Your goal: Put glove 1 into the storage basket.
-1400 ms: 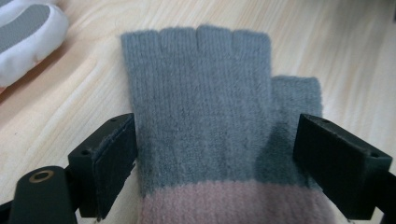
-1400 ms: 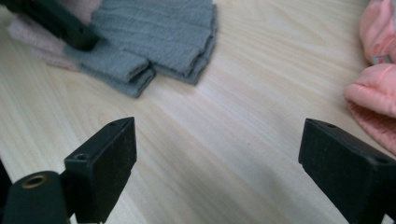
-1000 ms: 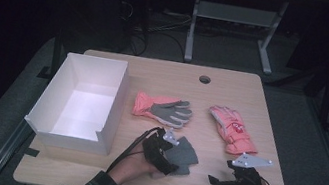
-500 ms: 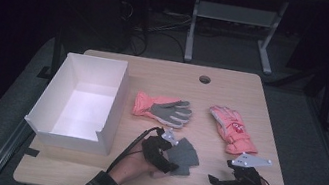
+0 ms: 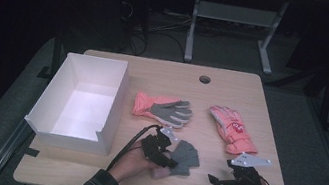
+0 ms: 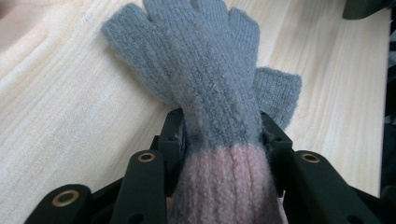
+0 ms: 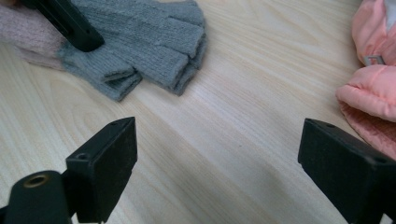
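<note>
My left jaws [image 6: 219, 140] have just been closing and pinch the grey glove [image 6: 205, 70] at lower centre; my right jaws [image 7: 217, 154] gape wide over bare counter [image 7: 243, 116].

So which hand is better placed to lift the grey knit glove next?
Left. The left gripper has just been closing its fingers around the grey knit glove at the pink cuff, while the right gripper is open over bare table.

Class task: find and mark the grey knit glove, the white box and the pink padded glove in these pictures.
grey knit glove [image 6: 205, 74]: left gripper view, on its grey palm.
white box [image 5: 113, 105]: high view, on its right wall.
pink padded glove [image 5: 231, 128]: high view, on the back of the glove.
</note>
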The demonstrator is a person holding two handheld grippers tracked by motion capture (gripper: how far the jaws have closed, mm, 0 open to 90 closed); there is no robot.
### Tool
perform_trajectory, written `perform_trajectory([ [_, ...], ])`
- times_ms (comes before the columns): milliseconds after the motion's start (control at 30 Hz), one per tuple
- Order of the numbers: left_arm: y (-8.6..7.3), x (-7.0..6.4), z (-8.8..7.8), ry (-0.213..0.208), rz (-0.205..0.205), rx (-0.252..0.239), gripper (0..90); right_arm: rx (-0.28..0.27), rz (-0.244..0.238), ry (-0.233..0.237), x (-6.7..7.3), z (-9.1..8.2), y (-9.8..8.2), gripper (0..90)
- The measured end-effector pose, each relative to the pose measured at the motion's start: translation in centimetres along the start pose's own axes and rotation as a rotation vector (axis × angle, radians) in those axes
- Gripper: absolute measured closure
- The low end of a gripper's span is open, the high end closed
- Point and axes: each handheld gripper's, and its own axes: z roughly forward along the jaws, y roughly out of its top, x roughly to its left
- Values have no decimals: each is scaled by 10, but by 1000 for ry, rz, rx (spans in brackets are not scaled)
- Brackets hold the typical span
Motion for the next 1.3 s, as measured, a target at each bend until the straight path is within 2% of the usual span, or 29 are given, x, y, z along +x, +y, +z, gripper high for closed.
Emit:
perform_trajectory([
  [367,8,-5,-13,-11,16,0,622,-2,-1,1,0,-1,0,115],
  [433,10,-6,-18,-13,12,-8,622,-3,0,1,0,-1,0,116],
  [700,17,-6,-41,28,8,-24,621,-1,-2,0,0,0,0,115],
  [1067,27,-4,-67,39,-29,-57,621,0,-6,4,1,0,0,116],
  [1300,35,-3,-88,33,-27,-94,619,0,-5,8,1,1,0,115],
])
